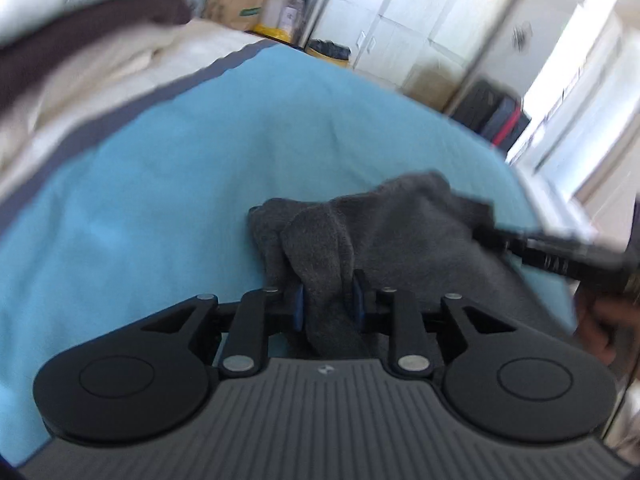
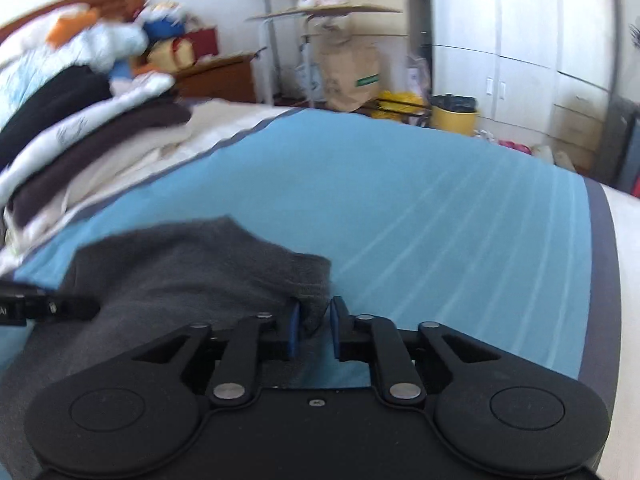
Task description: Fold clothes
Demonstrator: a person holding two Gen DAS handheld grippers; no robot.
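Note:
A dark grey knit garment (image 1: 384, 236) lies bunched on a light blue sheet (image 1: 168, 200). My left gripper (image 1: 328, 304) is shut on a fold of it, with cloth filling the gap between the blue pads. The garment also shows in the right wrist view (image 2: 188, 264). My right gripper (image 2: 314, 328) is shut on its right corner, with a narrow gap left beside the cloth. The right gripper's body (image 1: 560, 260) shows at the garment's right edge in the left wrist view. The left gripper's tip (image 2: 44, 308) shows at the left in the right wrist view.
A stack of folded clothes and bedding (image 2: 80, 120) lies at the left of the bed. A yellow bin (image 2: 454, 116), a paper bag (image 2: 352, 76), white wardrobes (image 2: 520, 48) and a wooden cabinet (image 2: 220, 76) stand beyond the bed.

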